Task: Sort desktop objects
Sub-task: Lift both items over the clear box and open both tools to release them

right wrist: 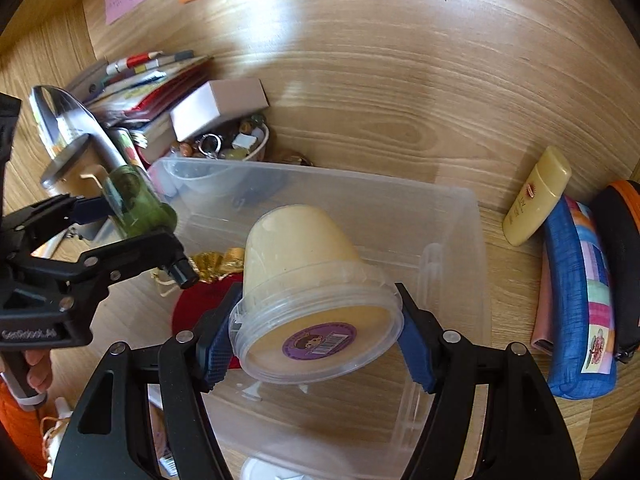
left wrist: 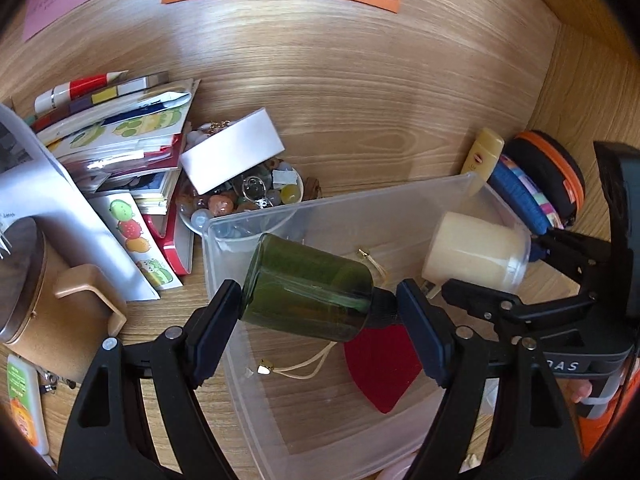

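Held over the clear bin (right wrist: 460, 216): your left gripper (left wrist: 320, 300) pinches the green bottle (left wrist: 308, 288) end to end, likely smooth and slippery, while your right gripper (right wrist: 316, 336) clamps the cream tub (right wrist: 312, 280) below its lid rim, probably light, thin-walled plastic.

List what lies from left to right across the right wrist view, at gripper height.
Left gripper holding the green bottle → cream tub in the right gripper → yellow tube → blue pencil case.
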